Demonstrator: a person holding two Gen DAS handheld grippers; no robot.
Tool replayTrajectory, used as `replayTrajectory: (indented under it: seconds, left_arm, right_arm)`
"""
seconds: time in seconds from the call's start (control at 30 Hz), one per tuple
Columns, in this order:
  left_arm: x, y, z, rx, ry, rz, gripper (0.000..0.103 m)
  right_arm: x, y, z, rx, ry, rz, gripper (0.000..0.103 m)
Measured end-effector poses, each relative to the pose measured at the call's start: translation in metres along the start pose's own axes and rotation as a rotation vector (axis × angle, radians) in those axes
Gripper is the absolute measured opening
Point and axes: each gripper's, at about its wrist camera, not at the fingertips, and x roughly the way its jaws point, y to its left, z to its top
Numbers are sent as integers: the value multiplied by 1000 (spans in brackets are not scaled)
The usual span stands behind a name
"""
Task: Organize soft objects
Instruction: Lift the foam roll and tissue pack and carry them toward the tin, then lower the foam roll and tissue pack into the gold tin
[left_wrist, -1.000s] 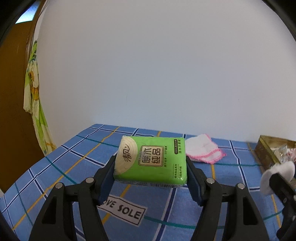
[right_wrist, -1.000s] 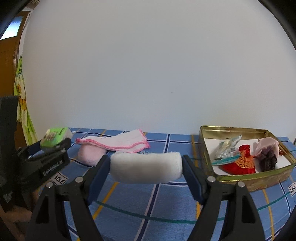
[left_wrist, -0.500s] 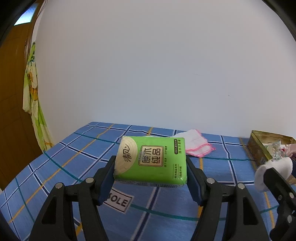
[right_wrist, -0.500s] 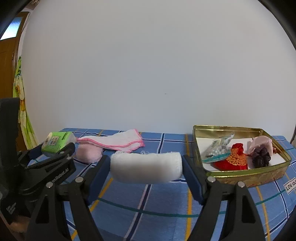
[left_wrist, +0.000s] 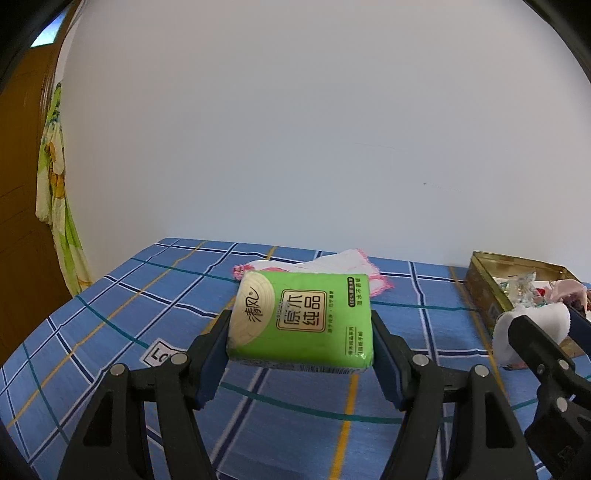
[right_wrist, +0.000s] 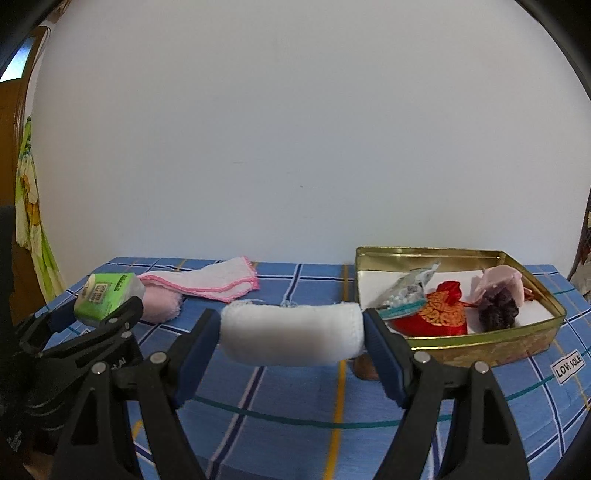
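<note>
A yellow-green curtain (left_wrist: 55, 192) hangs at the far left of both views, beside a brown door (left_wrist: 18, 221). The left tongs (left_wrist: 299, 332) are closed on a green tissue pack (left_wrist: 301, 319), its ends pressed between the two blue pads and the pack held clear above the tabletop (left_wrist: 147, 295), which wears a blue checked cloth. Just beyond the pack lies a white cloth with pink edging (left_wrist: 343, 264). The left view hides most of that cloth behind the pack, while the right view shows it whole, spread flat, with a fluffy pink puff (right_wrist: 160, 302) touching its near left side; the puff is hidden from the left view. The right view also catches the left tongs from the side, at its lower left.

The right tongs (right_wrist: 291, 336) are closed on a rolled white towel (right_wrist: 291, 332), gripped end to end and held above the tabletop, just beside the near left corner of a gold tin (right_wrist: 480, 343). In the left view only one end of that towel shows, at the right edge. Only the right view shows the tin's contents clearly: a clear packet (right_wrist: 406, 291), a red embroidered pouch (right_wrist: 439, 314), and a pale pink bag with something dark (right_wrist: 498, 299). A label reading "LOW SOLE" (right_wrist: 569, 365) sits on the cloth at far right.
</note>
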Motion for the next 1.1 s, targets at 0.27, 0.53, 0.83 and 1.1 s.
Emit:
replayTrajectory:
  seconds: [0.27,0.53,0.83,1.1]
  left_arm:
    - [-5,-12,-2,-7,7,-22,71]
    - [-14,-28,-1,-7,0,-53,71]
    - [-23,-54,3,10,-14,-93,71]
    - [-24,-71,5,12,-19,-119,71]
  right_arm:
    - [-12,-16,-2,-23,-28,-31,79]
    - [-22,-40,-1,-24,-58,-63,79]
    - [-28,-69,4,-7,-78,-104,79]
    - [-34,-93,9,10,-100,-130,79]
